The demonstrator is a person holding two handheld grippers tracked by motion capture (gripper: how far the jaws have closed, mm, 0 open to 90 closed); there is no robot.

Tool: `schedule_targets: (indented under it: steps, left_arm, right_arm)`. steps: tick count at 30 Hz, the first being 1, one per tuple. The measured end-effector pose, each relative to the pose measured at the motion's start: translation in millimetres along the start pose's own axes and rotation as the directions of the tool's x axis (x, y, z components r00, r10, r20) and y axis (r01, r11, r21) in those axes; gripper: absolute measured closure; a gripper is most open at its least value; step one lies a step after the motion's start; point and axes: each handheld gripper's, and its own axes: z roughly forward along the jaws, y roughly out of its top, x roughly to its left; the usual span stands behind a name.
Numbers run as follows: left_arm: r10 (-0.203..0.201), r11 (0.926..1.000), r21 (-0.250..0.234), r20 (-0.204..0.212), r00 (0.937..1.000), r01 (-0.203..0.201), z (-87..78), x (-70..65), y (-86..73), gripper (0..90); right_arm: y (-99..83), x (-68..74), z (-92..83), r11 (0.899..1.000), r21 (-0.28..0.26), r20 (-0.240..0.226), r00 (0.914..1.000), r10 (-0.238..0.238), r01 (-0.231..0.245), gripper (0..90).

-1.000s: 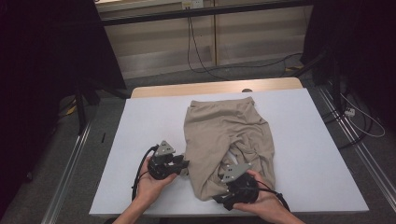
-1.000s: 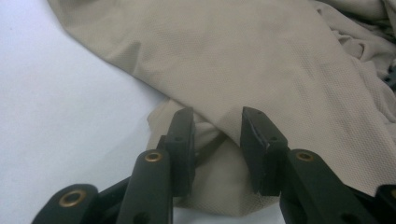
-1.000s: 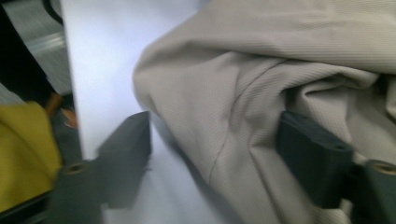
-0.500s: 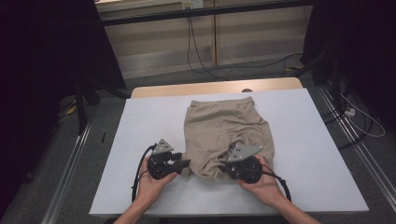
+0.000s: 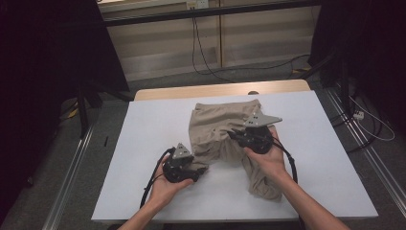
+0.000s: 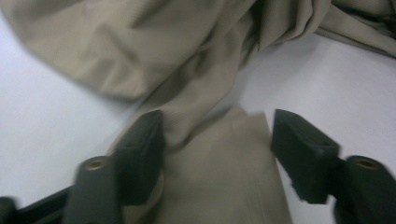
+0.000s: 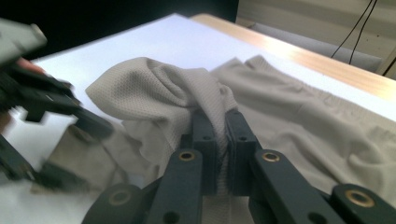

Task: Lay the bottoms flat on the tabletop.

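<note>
High view: beige shorts (image 5: 218, 129) lie mid-table (image 5: 143, 143), waistband apparently far, legs toward the person. Right gripper (image 5: 234, 135) is clamped on a raised fold; left gripper (image 5: 201, 170), jaws just opening, straddles a leg hem.

**Beige garment crumpled mid-frame**

The beige garment (image 5: 220, 132) lies in the centre of the high view on the white worktop (image 5: 143, 139), creased and bunched. One fold is lifted at centre right; another part trails toward the lower right, wrinkled and flat.
</note>
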Motion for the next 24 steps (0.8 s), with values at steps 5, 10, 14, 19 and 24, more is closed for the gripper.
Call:
schedule_targets:
  steps: [5, 10, 14, 19, 24]
  left_arm:
    - [-0.013, 0.9992, 0.036, -0.023, 0.9997, 0.014, 16.4, -3.0, 5.0, 35.9]
    - [0.016, 0.9986, 0.05, 0.026, 0.9995, -0.017, 12.6, -16.9, 6.6, 84.8]
    - [0.01, 0.9984, 0.053, 0.138, 0.9904, -0.018, 3.9, -29.9, 2.7, 85.8]
    - [0.031, 0.9995, -0.012, 0.169, 0.9851, -0.03, -13.4, -44.3, 1.8, 85.4]
    - [-0.004, 0.9984, -0.056, 0.084, 0.9965, 0.009, -17.5, -26.3, 3.7, 63.0]
  right_arm:
    - [-0.2, -3.9, 6.0, 1.0, 0.011, 0.011, 0.9999, 0.003, -0.003, 85.1]
    - [-10.0, -5.4, 13.2, 0.999, 0.042, 0.001, 0.9999, 0.013, -0.013, 84.4]
    - [-20.1, -2.2, 13.9, 0.997, 0.073, -0.014, 0.9999, 0.009, -0.008, 82.8]
    - [-25.1, -3.5, 5.8, 0.997, 0.082, -0.016, 0.9998, 0.015, -0.014, 74.7]
    - [-26.4, -4.8, 0.0, 0.996, 0.084, 0.008, 0.9994, 0.034, -0.034, 52.5]
